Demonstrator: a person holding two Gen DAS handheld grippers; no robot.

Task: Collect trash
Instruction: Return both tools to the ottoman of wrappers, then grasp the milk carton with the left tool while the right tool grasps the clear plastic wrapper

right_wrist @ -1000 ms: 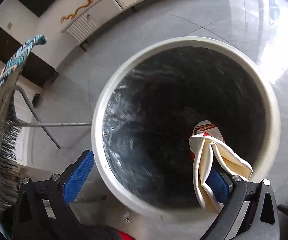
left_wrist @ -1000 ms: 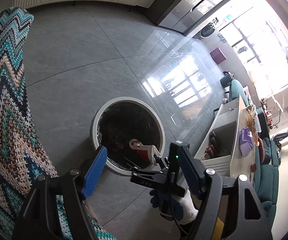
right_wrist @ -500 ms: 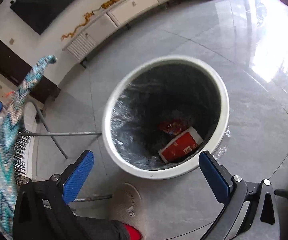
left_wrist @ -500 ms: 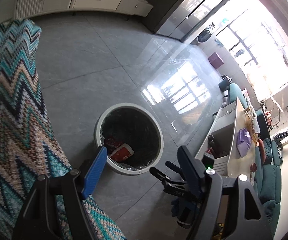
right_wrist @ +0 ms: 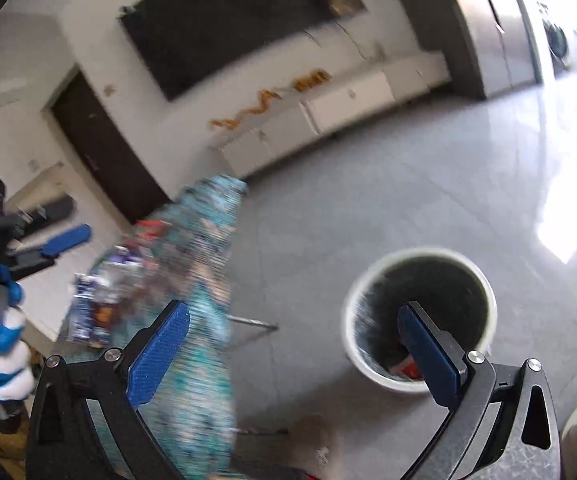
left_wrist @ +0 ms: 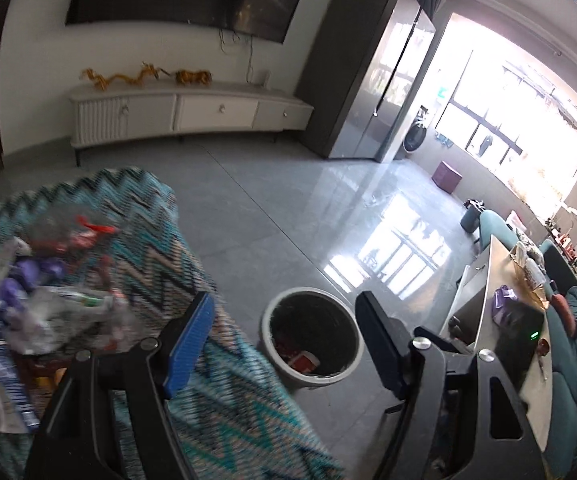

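Note:
A round white trash bin with a black liner stands on the grey floor; a red and white carton lies inside it. The bin also shows in the right wrist view. A blurred pile of wrappers and plastic trash lies on a table with a zigzag teal cloth; the pile shows in the right wrist view too. My left gripper is open and empty, above the table edge. My right gripper is open and empty, left of the bin. The left gripper shows at the far left there.
A white TV cabinet stands along the far wall under a dark screen. A grey fridge stands right of it. A counter with clutter and teal seats are at the right. Metal table legs stand near the bin.
Both grippers have lifted and swung away from the bin toward the table. The carton the right gripper held a second ago now lies in the bin. The trash pile has come into view.

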